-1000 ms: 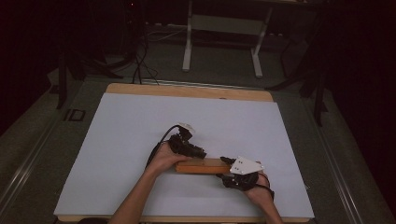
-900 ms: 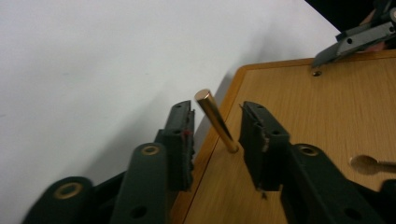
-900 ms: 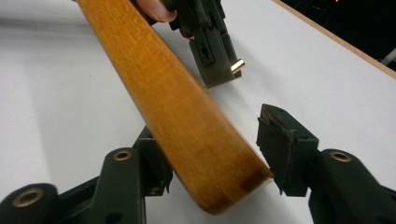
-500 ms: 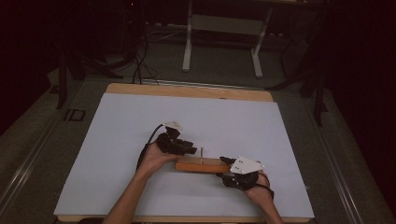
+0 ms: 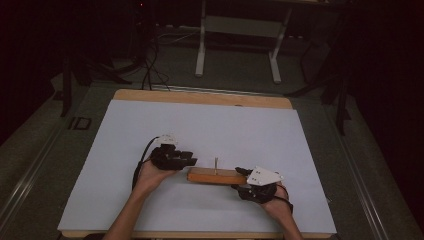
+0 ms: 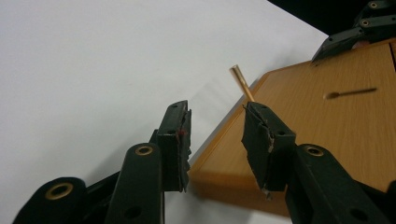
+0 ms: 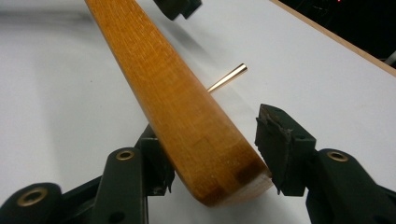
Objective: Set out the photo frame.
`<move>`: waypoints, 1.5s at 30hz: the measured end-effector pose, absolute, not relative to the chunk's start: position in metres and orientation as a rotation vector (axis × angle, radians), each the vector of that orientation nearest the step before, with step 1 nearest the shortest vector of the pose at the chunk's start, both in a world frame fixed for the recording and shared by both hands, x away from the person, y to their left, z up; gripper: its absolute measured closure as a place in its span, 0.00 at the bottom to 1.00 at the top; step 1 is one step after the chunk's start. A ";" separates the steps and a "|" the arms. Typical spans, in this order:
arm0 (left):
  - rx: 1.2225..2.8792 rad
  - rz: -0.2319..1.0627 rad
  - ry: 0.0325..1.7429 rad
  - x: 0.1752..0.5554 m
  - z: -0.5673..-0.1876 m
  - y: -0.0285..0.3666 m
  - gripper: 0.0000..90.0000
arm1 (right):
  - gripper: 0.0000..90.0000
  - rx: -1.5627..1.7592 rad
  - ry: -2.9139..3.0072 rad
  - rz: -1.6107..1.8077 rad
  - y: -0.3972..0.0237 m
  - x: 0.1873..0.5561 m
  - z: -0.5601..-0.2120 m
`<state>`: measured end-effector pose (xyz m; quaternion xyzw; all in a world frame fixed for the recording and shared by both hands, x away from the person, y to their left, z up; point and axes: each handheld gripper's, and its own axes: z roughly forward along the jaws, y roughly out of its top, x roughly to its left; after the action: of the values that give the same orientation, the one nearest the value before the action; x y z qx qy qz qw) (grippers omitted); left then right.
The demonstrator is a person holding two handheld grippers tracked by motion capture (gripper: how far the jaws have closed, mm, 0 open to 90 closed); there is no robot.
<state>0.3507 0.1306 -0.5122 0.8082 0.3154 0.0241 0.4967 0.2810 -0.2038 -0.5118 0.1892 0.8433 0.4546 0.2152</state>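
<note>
A wooden block [image 5: 215, 176] lies on the white table top [image 5: 250, 125], and a thin brass peg [image 5: 216, 165] stands upright in it. My left gripper [image 5: 192, 161] is open just left of the block, holding nothing. In the left gripper view its jaws [image 6: 215, 135] frame the block's near corner [image 6: 317, 126] and the peg [image 6: 242, 83] from a short distance. My right gripper [image 5: 239, 179] straddles the block's right end. In the right gripper view the block [image 7: 163, 88] lies between the parted jaws [image 7: 215, 144], with a gap at the right jaw. The peg [image 7: 229, 77] sticks out behind.
The white top sits on a wooden table whose far edge [image 5: 200, 97] shows. Beyond it are a dark floor, cables [image 5: 150, 55] and a metal stand [image 5: 240, 30]. The person's forearms come in from the bottom edge.
My left gripper has drawn back to the left, away from the block, leaving the brass peg standing free. The right gripper and the block have stayed put.
</note>
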 end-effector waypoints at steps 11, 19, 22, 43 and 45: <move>1.985 0.134 0.764 0.324 -0.515 0.148 0.63 | 0.55 0.526 2.343 1.262 -0.204 0.282 -0.511; 2.035 0.196 0.747 0.305 -0.517 0.155 0.57 | 0.55 0.529 2.342 1.271 -0.205 0.283 -0.510; 2.055 0.237 0.728 0.301 -0.517 0.153 0.53 | 0.55 0.531 2.340 1.275 -0.205 0.284 -0.510; 2.129 0.308 0.618 0.304 -0.519 0.130 0.43 | 0.55 0.551 2.331 1.298 -0.209 0.290 -0.508; 2.131 0.312 0.607 0.305 -0.519 0.125 0.43 | 0.55 0.552 2.331 1.300 -0.209 0.291 -0.508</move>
<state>0.3054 0.1253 -0.5192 0.8567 0.2442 0.1253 0.4367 0.2906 -0.2089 -0.5081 0.1982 0.8367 0.4668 0.2065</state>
